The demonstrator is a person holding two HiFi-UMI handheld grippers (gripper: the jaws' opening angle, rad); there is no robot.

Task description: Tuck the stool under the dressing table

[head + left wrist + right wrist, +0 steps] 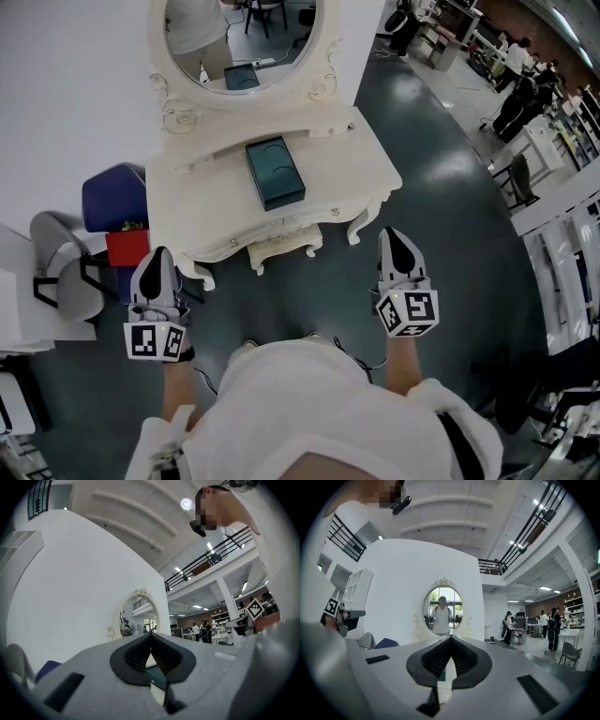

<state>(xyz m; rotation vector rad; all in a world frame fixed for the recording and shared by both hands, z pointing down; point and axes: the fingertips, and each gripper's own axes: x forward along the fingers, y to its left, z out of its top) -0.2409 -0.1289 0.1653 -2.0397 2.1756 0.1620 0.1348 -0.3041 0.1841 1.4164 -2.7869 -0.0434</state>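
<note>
A: Boxes first. What's in them?
B: One dark green box (275,172), lid shut, lies on the white dressing table (206,202); its contents are hidden.
A: And the stool?
B: Cream carved stool (281,250) sits under the table's front edge, with only its rim and legs showing. The left gripper (159,258) and right gripper (395,239) are pressed together, empty.
</note>
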